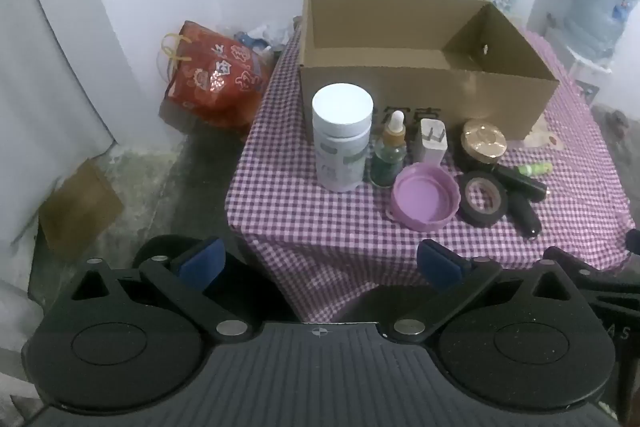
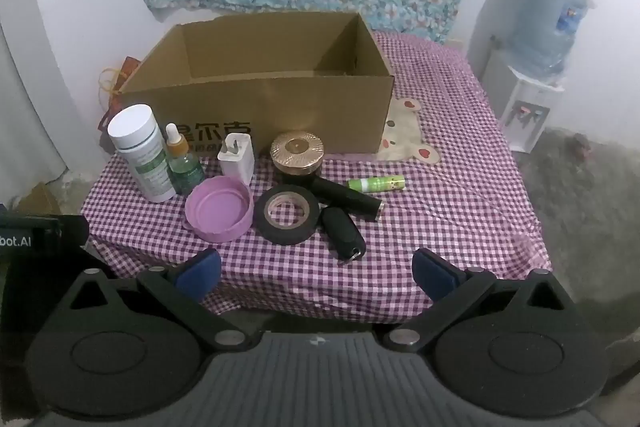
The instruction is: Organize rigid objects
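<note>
1. Along the table's near edge, in front of the box, stand a bottle, dropper, charger and jar
2. Nearer the edge lie a lid, tape, key fob, black tube and green stick
3. Left gripper spread wide, holding nothing, off the near-left corner
4. Right gripper spread wide, holding nothing, at the near edge

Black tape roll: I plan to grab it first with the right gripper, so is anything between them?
Nothing visible. The right gripper is open, short of the table's near edge, and only bare checkered cloth lies between it and the tape roll.
</note>
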Demonstrator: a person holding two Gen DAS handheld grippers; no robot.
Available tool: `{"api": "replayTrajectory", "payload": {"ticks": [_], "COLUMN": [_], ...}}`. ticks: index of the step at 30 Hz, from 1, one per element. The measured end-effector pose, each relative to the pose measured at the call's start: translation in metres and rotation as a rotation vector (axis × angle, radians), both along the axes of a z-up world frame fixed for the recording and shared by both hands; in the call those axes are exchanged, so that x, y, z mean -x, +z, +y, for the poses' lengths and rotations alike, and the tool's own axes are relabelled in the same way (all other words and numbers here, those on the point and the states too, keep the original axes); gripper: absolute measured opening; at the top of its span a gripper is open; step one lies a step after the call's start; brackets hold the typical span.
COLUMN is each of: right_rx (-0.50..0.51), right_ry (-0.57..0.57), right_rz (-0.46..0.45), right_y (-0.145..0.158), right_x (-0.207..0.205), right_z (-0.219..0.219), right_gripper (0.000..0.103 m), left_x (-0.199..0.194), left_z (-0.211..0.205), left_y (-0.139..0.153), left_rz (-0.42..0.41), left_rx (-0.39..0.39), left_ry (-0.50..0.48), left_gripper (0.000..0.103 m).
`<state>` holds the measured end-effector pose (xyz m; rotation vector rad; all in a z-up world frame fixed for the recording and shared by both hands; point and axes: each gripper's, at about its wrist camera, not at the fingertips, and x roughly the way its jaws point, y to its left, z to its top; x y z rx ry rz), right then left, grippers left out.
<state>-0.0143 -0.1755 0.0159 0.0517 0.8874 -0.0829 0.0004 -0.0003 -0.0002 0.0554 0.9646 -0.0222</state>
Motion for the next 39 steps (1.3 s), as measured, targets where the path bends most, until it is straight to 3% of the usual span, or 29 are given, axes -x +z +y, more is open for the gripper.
{"api": "replayTrajectory", "payload": {"ticks": [39], "right_rx": [0.005], "right_ry": [-0.014], "right_rz": [0.0], "right_y": [0.0022], "right_x": [-0.0007], "right_z": [-0.0041], "right_gripper": [0.103], "left_x": [0.0002], "left_z": [-0.0047], "left_y": [-0.001], "left_rz": [0.004], "left_rx": [-0.021], "left_ry": [-0.015], "left_gripper": [0.103]}}
